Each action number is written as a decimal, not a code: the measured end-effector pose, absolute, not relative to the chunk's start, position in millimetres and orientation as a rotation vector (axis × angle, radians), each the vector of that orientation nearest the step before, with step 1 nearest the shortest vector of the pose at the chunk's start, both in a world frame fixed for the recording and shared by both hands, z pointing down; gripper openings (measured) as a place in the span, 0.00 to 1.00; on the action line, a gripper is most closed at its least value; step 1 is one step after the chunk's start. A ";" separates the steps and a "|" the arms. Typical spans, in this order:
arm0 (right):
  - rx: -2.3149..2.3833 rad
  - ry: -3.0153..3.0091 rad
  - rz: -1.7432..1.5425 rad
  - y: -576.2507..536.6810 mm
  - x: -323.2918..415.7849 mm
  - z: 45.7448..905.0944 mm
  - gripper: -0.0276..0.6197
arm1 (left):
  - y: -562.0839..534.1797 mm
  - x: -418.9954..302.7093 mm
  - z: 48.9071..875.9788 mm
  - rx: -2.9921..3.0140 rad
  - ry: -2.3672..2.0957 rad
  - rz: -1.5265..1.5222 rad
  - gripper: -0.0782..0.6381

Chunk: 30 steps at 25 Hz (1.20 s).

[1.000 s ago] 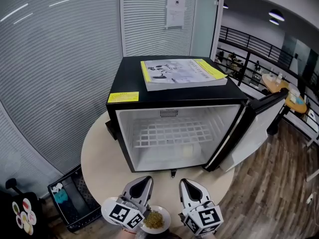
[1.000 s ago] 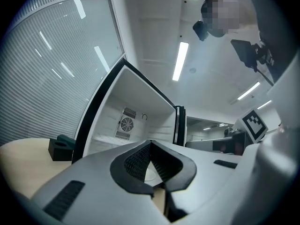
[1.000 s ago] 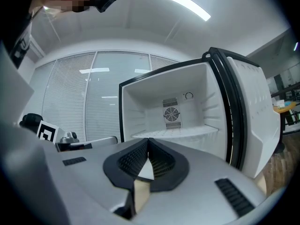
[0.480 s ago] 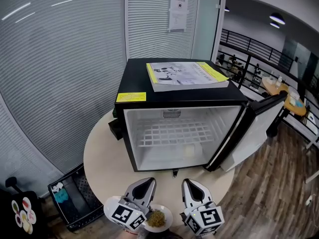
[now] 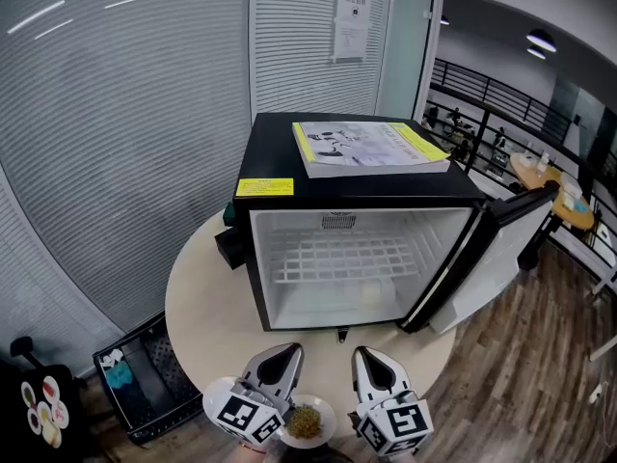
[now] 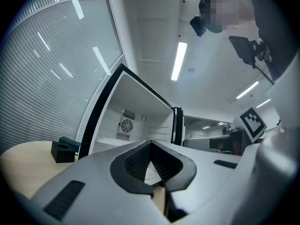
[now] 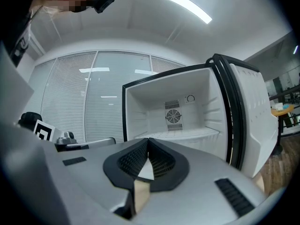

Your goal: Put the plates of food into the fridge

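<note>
One plate of food (image 5: 305, 422) was all that showed. It lay at the near edge of the round surface (image 5: 207, 302), low between the bodies of the two tools and behind their tips, so neither had hold of it. Both pairs of tongs were closed on nothing. The left tongs (image 5: 285, 349) had their jaws met at the tip in the left gripper view, and the right tongs (image 5: 362, 353) showed the same in the right gripper view. Both pointed at the fridge (image 5: 280, 157), which stood on the surface just ahead with its door (image 5: 492, 254) swung wide to the right. No plate showed in its white cavity, only a wire shelf (image 5: 337, 257). A thick booklet (image 5: 371, 146) lay on its black top.

By the look of it, the step in hand was the pickup, not yet begun: the fridge was ready and the plate untouched. The next move seemed to call for drawing one pair of tongs back toward the person, opening it, and closing it on the plate's rim. The plate would need to be kept level so the loose food stayed on. It would then go forward over the fridge's lower lip and onto the shelf, clear of the door on the right.
</note>
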State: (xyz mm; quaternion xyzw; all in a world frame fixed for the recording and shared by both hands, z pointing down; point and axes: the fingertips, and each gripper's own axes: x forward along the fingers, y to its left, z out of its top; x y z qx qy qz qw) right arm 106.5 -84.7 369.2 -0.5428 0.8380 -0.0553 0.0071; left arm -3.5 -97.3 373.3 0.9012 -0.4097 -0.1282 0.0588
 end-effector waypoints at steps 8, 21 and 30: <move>-1.656 2.655 -0.169 -78.8 95.6 373.1 0.05 | -86.3 -12.5 365.8 2.740 -1.277 -0.413 0.12; -1.711 2.638 -0.297 -46.9 95.7 399.7 0.05 | -56.7 -27.9 372.2 2.705 -1.329 -0.409 0.12; -1.768 2.539 -0.570 -7.7 102.7 451.5 0.06 | -23.2 -41.1 398.7 2.681 -1.329 -0.382 0.12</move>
